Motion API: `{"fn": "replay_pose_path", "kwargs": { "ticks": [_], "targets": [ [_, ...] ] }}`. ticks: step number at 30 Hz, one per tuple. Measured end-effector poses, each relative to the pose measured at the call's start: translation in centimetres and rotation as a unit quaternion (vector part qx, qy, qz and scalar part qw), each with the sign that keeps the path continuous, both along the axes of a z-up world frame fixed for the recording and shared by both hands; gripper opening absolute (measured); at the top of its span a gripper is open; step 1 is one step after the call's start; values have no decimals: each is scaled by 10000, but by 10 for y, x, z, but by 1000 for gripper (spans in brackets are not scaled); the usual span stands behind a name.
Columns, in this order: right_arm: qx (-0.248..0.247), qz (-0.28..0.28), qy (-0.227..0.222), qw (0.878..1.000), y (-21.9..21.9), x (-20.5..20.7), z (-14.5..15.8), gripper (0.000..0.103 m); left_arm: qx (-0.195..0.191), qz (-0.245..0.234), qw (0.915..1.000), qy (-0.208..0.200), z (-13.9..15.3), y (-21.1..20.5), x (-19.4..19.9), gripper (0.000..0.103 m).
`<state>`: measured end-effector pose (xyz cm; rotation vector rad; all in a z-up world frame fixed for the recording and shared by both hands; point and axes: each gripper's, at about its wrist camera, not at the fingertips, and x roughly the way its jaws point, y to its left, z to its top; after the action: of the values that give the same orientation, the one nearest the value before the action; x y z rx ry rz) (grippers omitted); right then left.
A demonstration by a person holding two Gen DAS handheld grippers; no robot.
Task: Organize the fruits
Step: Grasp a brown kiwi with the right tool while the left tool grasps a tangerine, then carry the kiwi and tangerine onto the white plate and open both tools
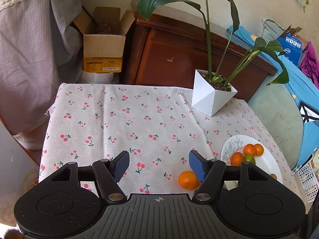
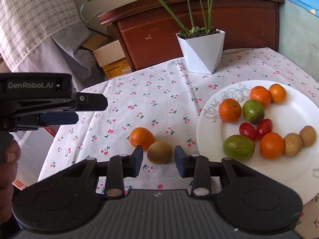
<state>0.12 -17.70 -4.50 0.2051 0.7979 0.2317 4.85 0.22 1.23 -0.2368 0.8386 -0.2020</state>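
table middle: cherry-print cloth (image 1: 123, 123) bare here, wide open lane from near edge to far edge.
far right corner: white plant pot (image 2: 201, 51) with tall leaves overhead, blocks high passes.
right edge: plate (image 2: 295, 107) crowded with fruit.
near edge: orange (image 2: 142, 137) touching brown fruit (image 2: 159, 152), just beside the plate.

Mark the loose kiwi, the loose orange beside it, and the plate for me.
kiwi (image 2: 159, 152), right wrist view, middle of its brown skin.
orange (image 2: 141, 137), right wrist view, middle of its peel.
plate (image 2: 207, 137), right wrist view, bare white rim at its left edge.
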Motion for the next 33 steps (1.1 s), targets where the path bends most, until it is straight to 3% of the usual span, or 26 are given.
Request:
{"fn": "replay_pose_path", "kwargs": {
  "ticks": [8, 17, 26, 33],
  "targets": [
    [-259, 69, -32, 9996, 9, 4, -5, 29, -1, -7, 10000, 66, -4, 1, 1, 66],
    [-144, -36, -223, 9996, -4, -9, 12, 28, 0, -143, 9999, 42, -14, -7, 0, 66],
    [37, -863, -532, 9948, -47, -21, 40, 28, 204, -556, 9982, -40, -25, -32, -6, 64],
    [448, -1386, -478, 9882, -77, -22, 49, 28, 520, -746, 9958, -105, -37, -50, -7, 62]
  ]
}}
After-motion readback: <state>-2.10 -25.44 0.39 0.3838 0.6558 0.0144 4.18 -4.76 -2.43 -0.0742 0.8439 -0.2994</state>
